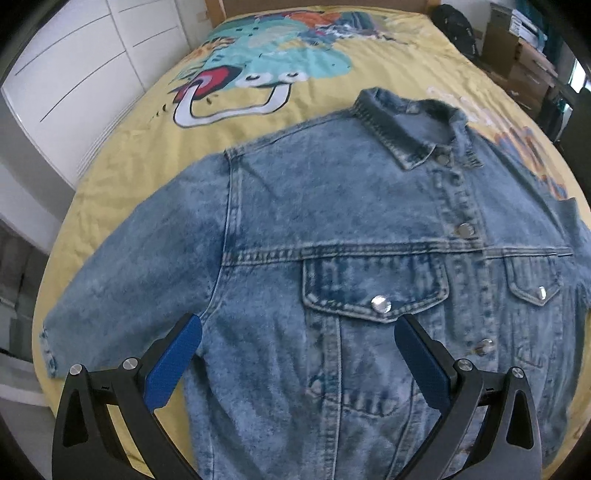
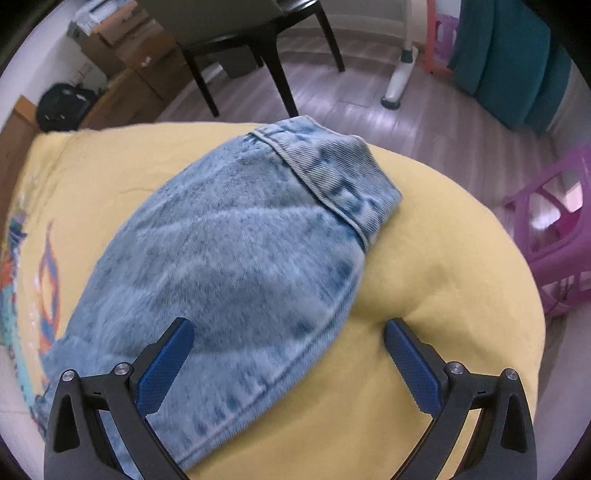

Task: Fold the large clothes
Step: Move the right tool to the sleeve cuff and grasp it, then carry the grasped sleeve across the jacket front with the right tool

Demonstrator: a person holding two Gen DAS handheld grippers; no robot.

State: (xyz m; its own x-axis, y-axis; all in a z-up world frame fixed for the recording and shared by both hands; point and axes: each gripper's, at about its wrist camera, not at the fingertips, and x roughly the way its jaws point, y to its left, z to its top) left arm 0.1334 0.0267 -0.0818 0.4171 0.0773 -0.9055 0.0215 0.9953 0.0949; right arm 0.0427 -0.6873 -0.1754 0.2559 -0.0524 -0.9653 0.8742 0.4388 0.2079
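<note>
A light-blue denim jacket (image 1: pixel 332 221) lies face up and buttoned on a yellow bedspread (image 1: pixel 122 173), collar towards the far end. Its one sleeve (image 1: pixel 140 266) stretches out to the left. My left gripper (image 1: pixel 297 328) is open and empty, hovering over the jacket's chest below the breast pocket (image 1: pixel 375 291). In the right wrist view the jacket's other sleeve (image 2: pixel 236 258) lies on the bedspread (image 2: pixel 443 258) with its cuff (image 2: pixel 343 177) pointing away. My right gripper (image 2: pixel 290 332) is open and empty above the sleeve's near edge.
White wardrobe doors (image 1: pixel 74 74) stand left of the bed. Cardboard boxes (image 1: pixel 517 55) and a black bag (image 1: pixel 456 29) sit past the far right corner. A dark chair (image 2: pixel 258 48), pink plastic stools (image 2: pixel 554 229) and a teal cloth (image 2: pixel 513 62) stand on the wooden floor beyond the bed's edge.
</note>
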